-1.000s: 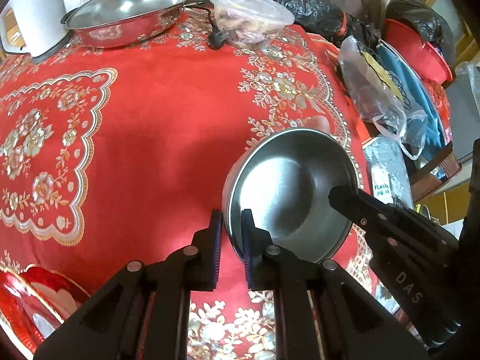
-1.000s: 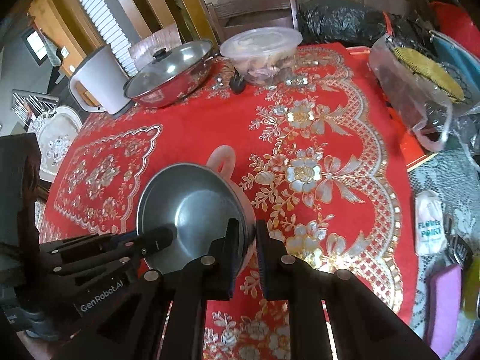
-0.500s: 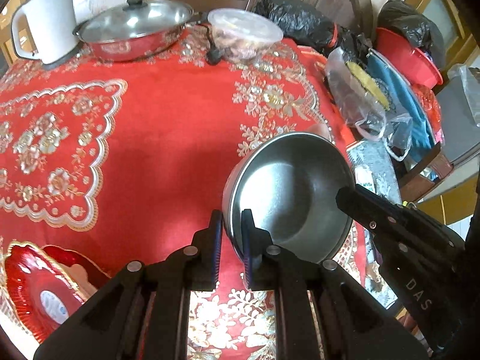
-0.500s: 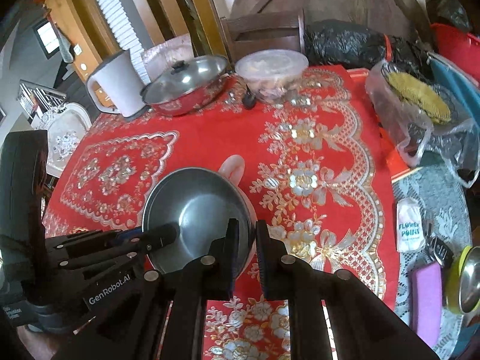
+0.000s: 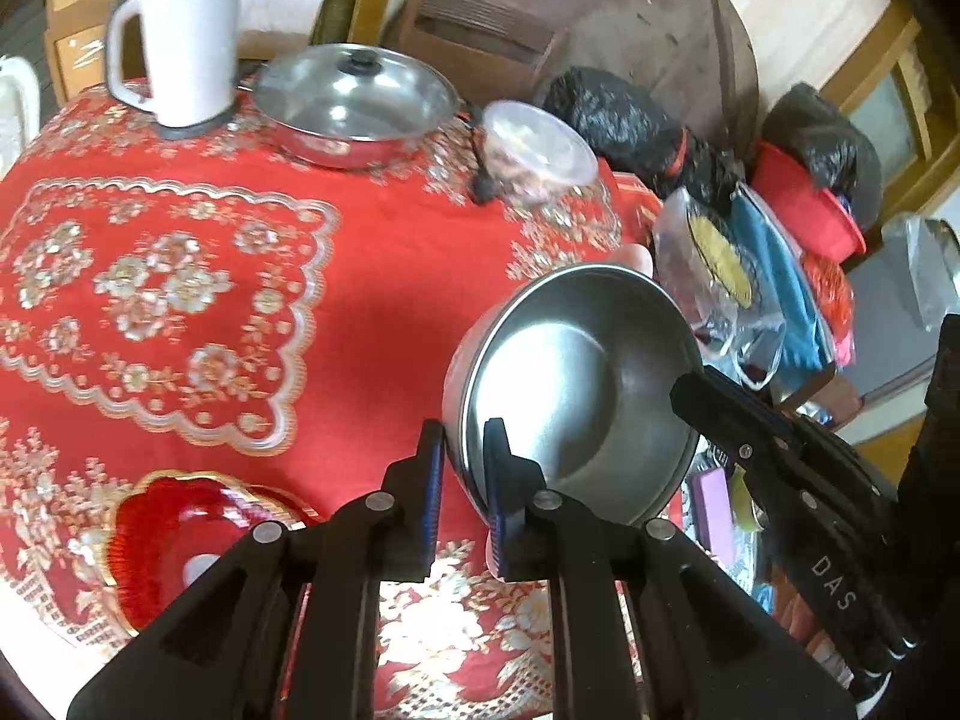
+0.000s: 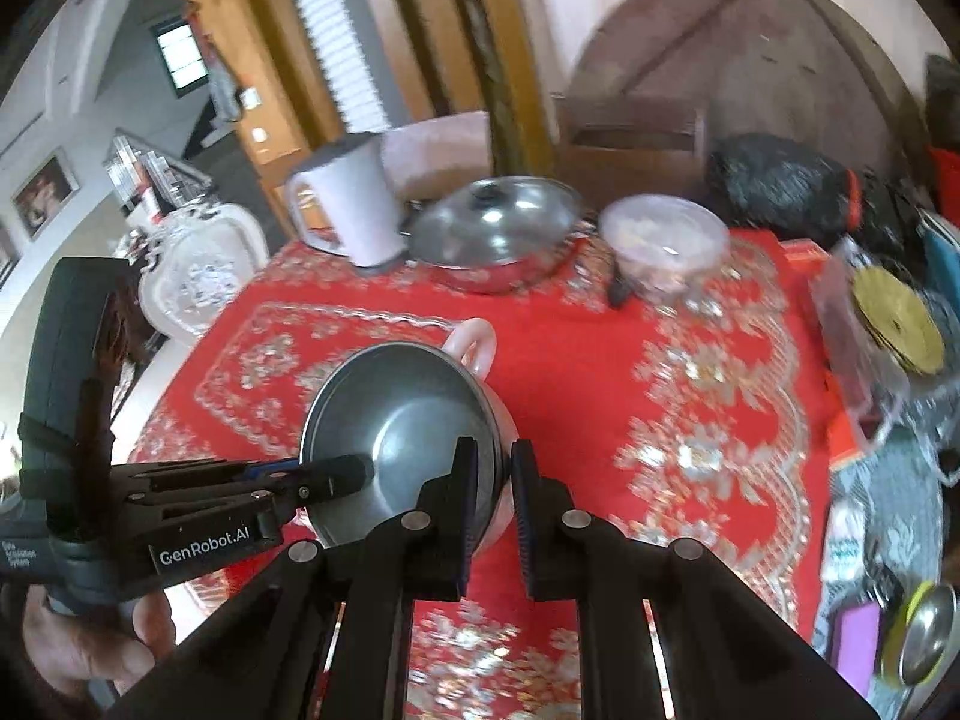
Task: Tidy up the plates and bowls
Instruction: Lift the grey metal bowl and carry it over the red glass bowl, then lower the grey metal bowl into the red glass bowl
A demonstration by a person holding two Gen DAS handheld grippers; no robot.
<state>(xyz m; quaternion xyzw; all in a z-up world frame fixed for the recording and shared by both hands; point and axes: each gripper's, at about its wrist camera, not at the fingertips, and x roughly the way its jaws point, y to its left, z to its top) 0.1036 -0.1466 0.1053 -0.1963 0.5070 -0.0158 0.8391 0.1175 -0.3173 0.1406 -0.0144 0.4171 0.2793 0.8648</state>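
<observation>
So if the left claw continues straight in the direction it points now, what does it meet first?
The left claw is already shut on the rim of the steel bowl, so the bowl travels with it. Beyond that, the line seems to run over bare red tablecloth toward the clear lidded container; depth is uncertain.

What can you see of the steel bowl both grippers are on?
The steel bowl is round, with a brushed grey inside, a shiny thin rim and nothing in it. A pale pink loop handle sticks out at its far side. It is tilted, above the red tablecloth. The left hand-held gripper pinches its near rim; the right hand-held gripper clamps the opposite wall, one finger inside, one outside.
</observation>
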